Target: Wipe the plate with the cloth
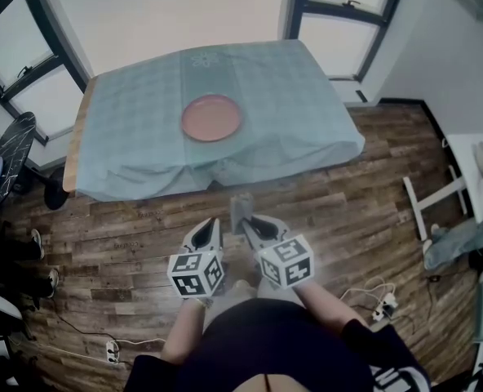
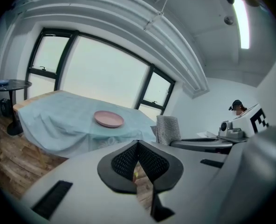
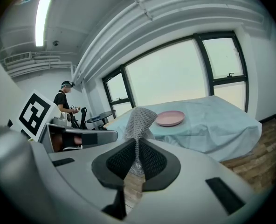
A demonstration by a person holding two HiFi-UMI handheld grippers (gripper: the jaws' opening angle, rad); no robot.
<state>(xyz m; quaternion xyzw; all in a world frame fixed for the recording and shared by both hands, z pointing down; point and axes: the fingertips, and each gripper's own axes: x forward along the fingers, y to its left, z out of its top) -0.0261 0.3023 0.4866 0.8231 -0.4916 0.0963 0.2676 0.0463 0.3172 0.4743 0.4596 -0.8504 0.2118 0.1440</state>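
Jaws of the right gripper [image 3: 137, 158] are clenched on a grey woven mesh cloth [image 3: 139, 119], which stands up from between them. Left gripper [image 2: 138, 162] jaws are pressed together with nothing held. The round pink plate [image 1: 212, 118] lies on the pale blue-covered table [image 1: 135, 145], well ahead of both grippers.

- Plate [image 1: 211, 118]: pink, smooth, matt finish.
- Cloth [image 3: 139, 120]: grey, coarse open weave, rough.
- Surface cover [image 1: 135, 137]: pale teal fabric, matt, creased.
- Floor [image 1: 356, 211]: dark wood planks, slight sheen.
- Fingers [image 2: 124, 161]: black pads, finely dimpled, matt; shells smooth grey plastic.
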